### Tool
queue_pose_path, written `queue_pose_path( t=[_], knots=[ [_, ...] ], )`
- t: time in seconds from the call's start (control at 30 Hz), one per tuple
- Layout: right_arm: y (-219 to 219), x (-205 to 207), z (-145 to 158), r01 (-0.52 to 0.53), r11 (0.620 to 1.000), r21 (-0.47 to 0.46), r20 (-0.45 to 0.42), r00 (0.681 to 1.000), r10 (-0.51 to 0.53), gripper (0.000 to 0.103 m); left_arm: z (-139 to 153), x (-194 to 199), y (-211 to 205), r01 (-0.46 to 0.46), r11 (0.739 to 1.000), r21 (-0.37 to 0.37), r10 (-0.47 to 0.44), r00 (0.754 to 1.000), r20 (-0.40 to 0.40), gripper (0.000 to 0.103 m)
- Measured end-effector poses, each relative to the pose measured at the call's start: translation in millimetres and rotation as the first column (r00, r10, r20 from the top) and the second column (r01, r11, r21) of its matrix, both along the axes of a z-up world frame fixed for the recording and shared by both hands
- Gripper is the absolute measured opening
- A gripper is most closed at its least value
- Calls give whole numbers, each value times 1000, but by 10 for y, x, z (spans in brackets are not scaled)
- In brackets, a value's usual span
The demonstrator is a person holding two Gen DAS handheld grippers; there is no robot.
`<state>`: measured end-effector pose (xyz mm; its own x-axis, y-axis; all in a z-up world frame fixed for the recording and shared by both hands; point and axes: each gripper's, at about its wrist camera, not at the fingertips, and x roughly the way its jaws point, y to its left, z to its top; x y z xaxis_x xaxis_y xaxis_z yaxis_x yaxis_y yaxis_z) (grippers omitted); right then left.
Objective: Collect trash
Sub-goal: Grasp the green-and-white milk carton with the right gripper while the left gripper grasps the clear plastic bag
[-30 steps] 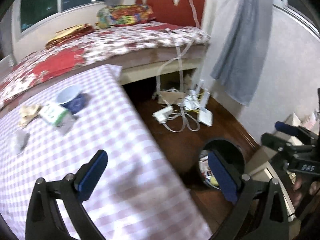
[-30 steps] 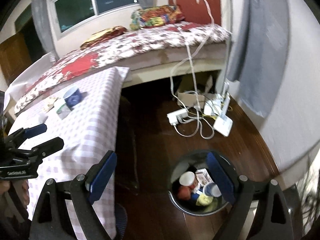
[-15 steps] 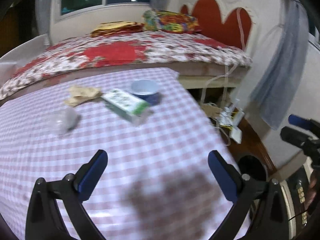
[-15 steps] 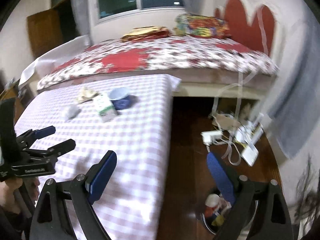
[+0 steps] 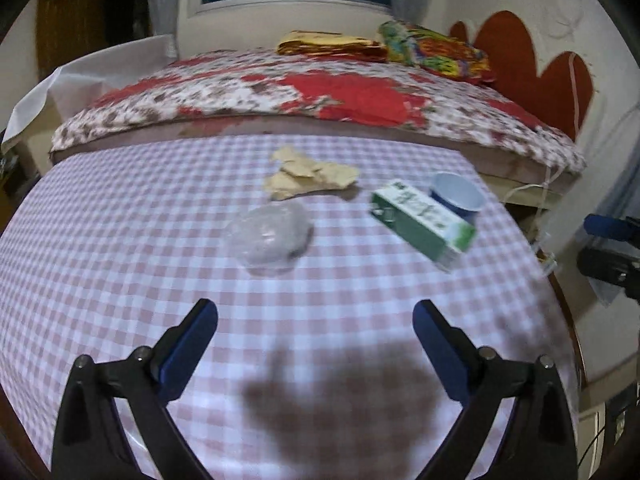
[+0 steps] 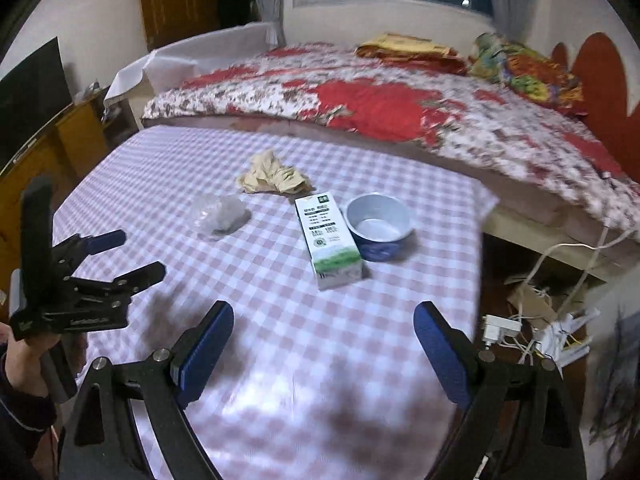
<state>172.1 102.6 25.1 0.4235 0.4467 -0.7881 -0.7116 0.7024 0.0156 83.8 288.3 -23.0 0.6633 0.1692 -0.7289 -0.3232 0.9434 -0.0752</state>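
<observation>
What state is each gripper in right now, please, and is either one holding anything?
Left gripper: open, holding nothing, above the checked tablecloth.
Right gripper: open, holding nothing.

A matt checked cloth (image 5: 120, 240) is being seen under crumpled clear plastic (image 5: 270, 236), rough tan paper (image 5: 310, 176) at twelve o'clock, and a glossy carton (image 5: 422, 220).
</observation>
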Motion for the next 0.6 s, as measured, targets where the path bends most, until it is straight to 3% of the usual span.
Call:
queue_pose_path(
  t=[0.27, 0.47, 0.6],
  knots=[
    [350, 540, -630, -33, 997, -77, -65, 997, 28, 93, -229, 200, 201, -23, 1000, -6, 23, 999, -27, 98],
    [559, 773, -902, -42, 995, -87, -92, 995, 34, 92, -365, 402, 346, -33, 999, -6, 32, 998, -49, 98],
    [684, 805, -996, -65, 995, -82, -114, 992, 55, 71, -447, 499, 435, -39, 999, 0, 39, 998, -58, 97]
  ],
)
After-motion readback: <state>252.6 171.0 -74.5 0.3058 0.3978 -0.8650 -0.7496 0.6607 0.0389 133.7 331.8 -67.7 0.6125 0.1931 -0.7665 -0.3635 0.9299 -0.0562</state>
